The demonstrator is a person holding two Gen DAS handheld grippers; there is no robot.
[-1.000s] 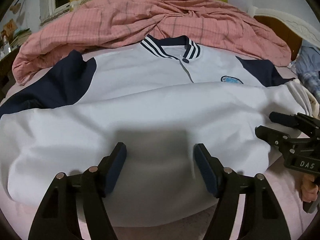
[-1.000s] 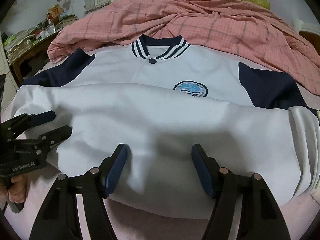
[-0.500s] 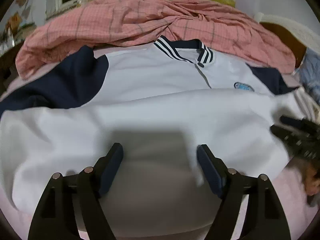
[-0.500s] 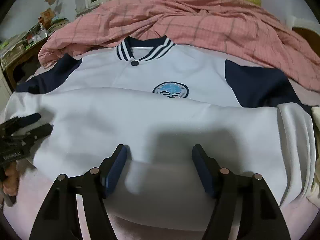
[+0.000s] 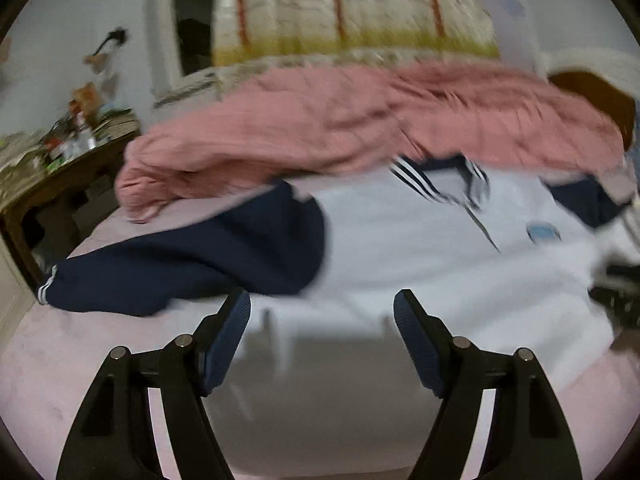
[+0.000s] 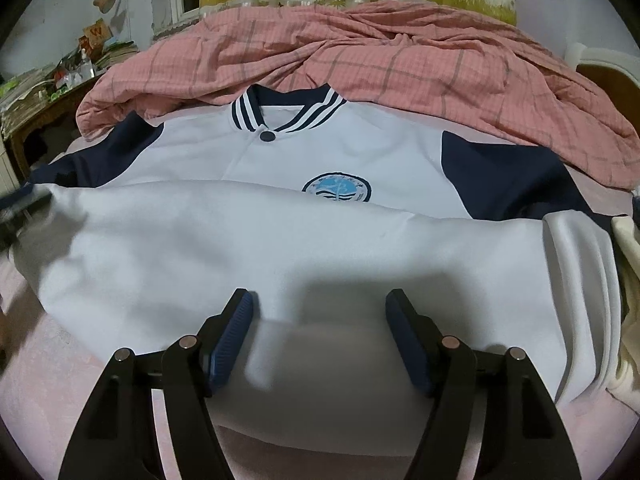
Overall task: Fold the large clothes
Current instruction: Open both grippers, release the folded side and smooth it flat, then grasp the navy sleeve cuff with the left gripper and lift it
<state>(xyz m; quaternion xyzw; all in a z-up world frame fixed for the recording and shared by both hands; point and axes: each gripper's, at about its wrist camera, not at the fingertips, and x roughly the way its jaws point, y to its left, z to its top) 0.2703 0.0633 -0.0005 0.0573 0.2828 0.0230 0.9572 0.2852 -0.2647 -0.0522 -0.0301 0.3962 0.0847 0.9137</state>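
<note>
Nearest you, your left gripper [image 5: 322,336] has its fingers spread wide with nothing between them. They have just eased a little wider and hang above the white jacket [image 6: 320,240]. A second ago it looked square over the folded hem; now it has swung toward the jacket's navy sleeve [image 5: 180,272], which lies stretched out flat on the bed [image 5: 48,380]. That sleeve is probably the next part to fold in. Your right gripper [image 6: 320,332] has kept its place over the hem, fingers wide apart and empty. Beyond the jacket's striped collar [image 6: 288,110], the pink checked quilt [image 6: 400,64] lies heaped as before.
</note>
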